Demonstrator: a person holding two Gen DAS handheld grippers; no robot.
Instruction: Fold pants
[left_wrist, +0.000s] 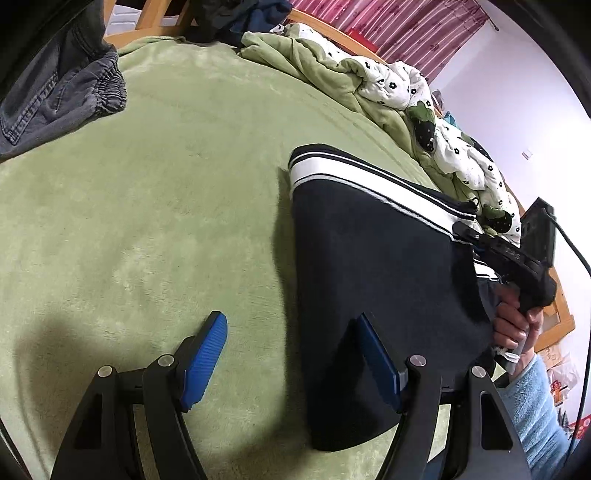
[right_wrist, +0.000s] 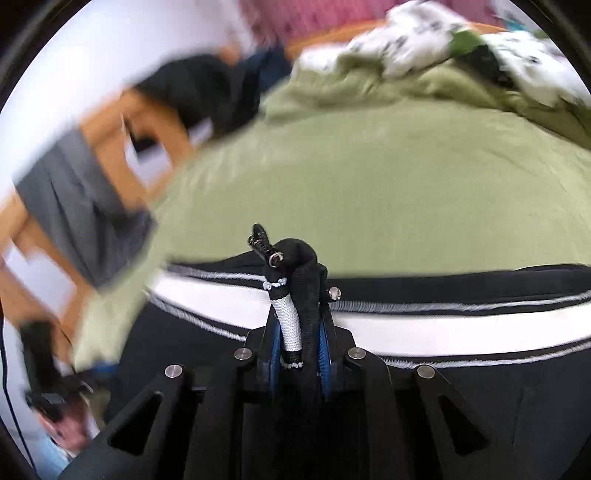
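Note:
Dark navy pants (left_wrist: 369, 266) with white side stripes hang lifted over the green bed. In the left wrist view my left gripper (left_wrist: 291, 354) is open, its blue pads (left_wrist: 205, 354) wide apart, the right pad by the pants' lower edge, holding nothing. My right gripper (left_wrist: 480, 240) shows at the right, gripping the pants' top edge. In the right wrist view my right gripper (right_wrist: 299, 332) is shut on a bunched fold of the pants (right_wrist: 443, 332), with a zipper pull poking above the fingers.
A green blanket (left_wrist: 147, 221) covers the bed. Grey jeans (left_wrist: 55, 92) lie at the far left. A crumpled green and white floral quilt (left_wrist: 388, 92) lies along the far edge. A wooden bed frame (right_wrist: 110, 140) and dark clothes (right_wrist: 207, 92) stand behind.

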